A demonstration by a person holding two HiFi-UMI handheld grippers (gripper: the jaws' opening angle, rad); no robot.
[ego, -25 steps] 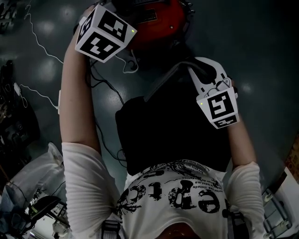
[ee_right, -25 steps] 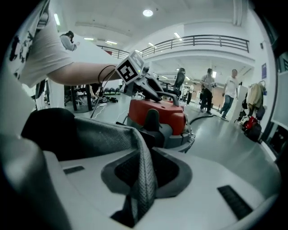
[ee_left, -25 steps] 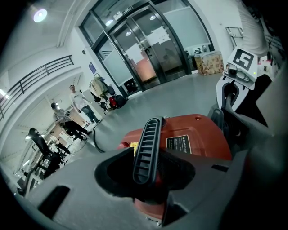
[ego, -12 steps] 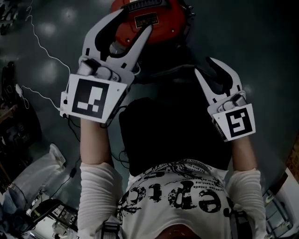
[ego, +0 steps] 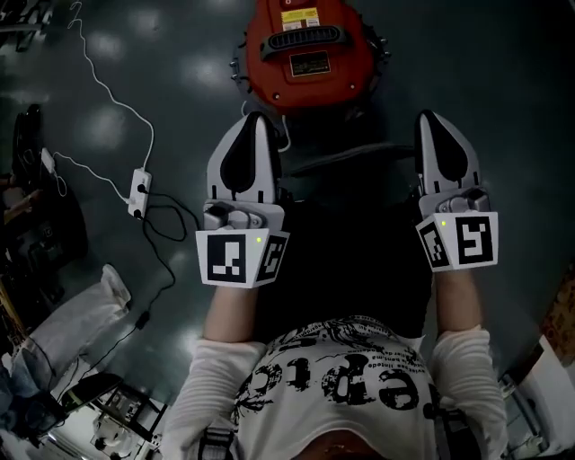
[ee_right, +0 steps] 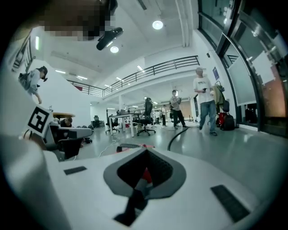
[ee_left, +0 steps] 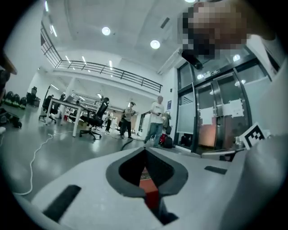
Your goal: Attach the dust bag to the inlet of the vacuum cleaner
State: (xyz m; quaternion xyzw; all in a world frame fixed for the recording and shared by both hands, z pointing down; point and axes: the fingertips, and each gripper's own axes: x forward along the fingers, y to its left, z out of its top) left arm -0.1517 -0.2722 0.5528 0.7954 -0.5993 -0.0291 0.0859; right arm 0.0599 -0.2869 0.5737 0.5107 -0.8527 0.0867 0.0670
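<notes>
Top centre, the vacuum cleaner (ego: 308, 54) is red, its label (ego: 301, 18) yellow. Left gripper (ego: 254, 119) and right gripper (ego: 432, 117) are white with black-and-white square markers (ego: 227, 259).

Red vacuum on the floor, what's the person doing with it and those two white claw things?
A person stands over the red vacuum cleaner on the floor, with a hand-held gripper in each hand. The left hand-held gripper and the right hand-held gripper are both shut and empty, held out side by side and not touching the vacuum. Neither holds a dust bag, so attaching it isn't under way right now.
</notes>
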